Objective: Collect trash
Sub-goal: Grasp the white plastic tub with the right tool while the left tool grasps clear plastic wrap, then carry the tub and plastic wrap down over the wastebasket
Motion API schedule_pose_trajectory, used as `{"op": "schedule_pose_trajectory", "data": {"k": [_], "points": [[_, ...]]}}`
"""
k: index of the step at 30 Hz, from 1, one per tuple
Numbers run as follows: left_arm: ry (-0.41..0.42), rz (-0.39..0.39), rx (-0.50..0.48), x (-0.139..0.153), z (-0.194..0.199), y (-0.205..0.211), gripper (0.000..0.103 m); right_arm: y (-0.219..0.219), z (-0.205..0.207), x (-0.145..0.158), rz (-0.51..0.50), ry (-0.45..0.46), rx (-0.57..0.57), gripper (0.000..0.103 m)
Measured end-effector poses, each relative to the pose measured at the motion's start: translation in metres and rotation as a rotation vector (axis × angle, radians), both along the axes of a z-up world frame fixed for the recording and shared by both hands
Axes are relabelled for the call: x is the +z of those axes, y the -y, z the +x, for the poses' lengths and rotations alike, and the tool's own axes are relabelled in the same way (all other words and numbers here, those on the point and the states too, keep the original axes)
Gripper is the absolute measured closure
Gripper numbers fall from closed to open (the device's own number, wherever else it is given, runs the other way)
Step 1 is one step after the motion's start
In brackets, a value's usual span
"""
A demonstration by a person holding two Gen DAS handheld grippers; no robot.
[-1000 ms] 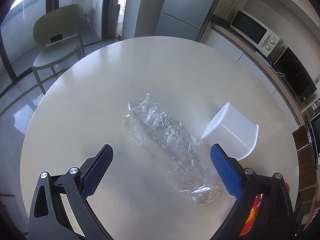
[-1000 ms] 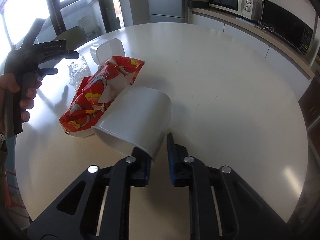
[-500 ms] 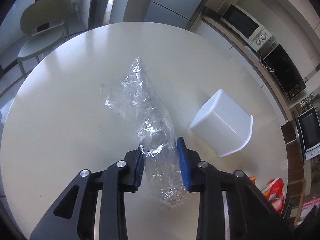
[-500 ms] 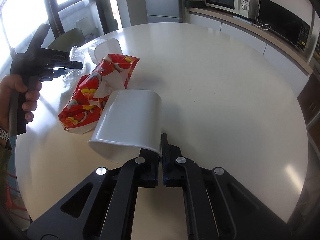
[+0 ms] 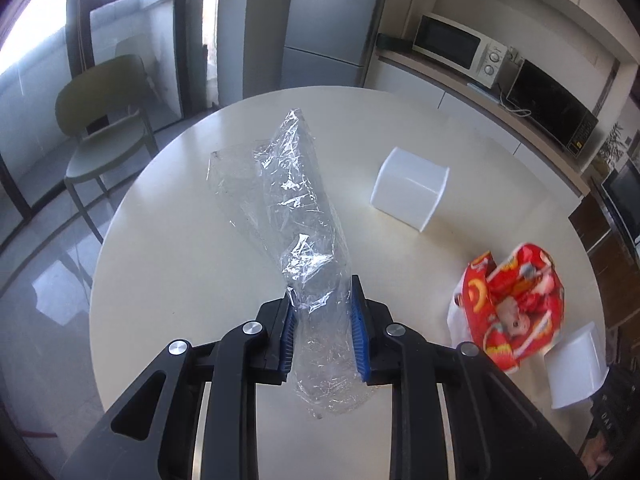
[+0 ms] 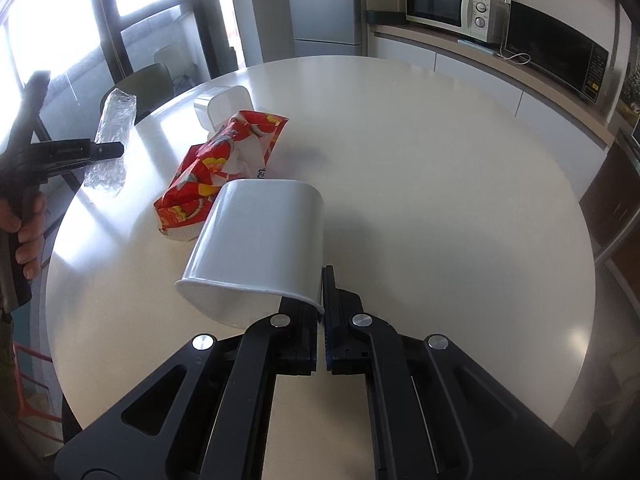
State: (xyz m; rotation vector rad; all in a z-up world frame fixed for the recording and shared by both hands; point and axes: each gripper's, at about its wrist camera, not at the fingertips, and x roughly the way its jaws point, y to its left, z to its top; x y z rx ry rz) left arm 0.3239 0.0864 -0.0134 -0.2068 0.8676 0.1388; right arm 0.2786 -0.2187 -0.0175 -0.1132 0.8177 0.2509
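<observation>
My left gripper (image 5: 322, 320) is shut on a crumpled clear plastic wrapper (image 5: 292, 208) and holds it lifted above the round white table (image 5: 180, 240); the wrapper also shows at the left of the right wrist view (image 6: 112, 136). My right gripper (image 6: 322, 300) is shut on the rim of a white plastic cup (image 6: 260, 240), which is tilted with its mouth toward me. A red snack bag (image 6: 224, 160) lies on the table just beyond that cup; it also shows in the left wrist view (image 5: 516, 304).
A second white cup (image 5: 408, 192) lies on its side on the table beyond the snack bag. A green chair (image 5: 100, 128) stands beyond the table's far left. A counter with a microwave (image 6: 444, 4) runs along the right wall.
My left gripper closed on the clear wrapper and lifted it off the table. My right gripper tightened on the cup's rim and raised it slightly.
</observation>
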Motion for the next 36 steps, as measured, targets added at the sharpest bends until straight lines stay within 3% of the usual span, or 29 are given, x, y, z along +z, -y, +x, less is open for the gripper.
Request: {"op": "schedule_pose_trajectory", "data": {"k": [9,25,36], "points": [[0.056,0.026,-0.075,0.008,-0.072,0.032,0.081,-0.005,-0.04,-0.009,0.028,0.017,0.014,0.101],[0.1,0.04,-0.135,-0.015,-0.189,0.061,0.081,-0.041,-0.136,-0.023,0.007,0.058,0.127,0.101],[0.079,0.024,-0.142,-0.027,-0.264,0.069,0.081,-0.058,-0.204,-0.029,-0.006,0.057,0.215,0.101]]}}
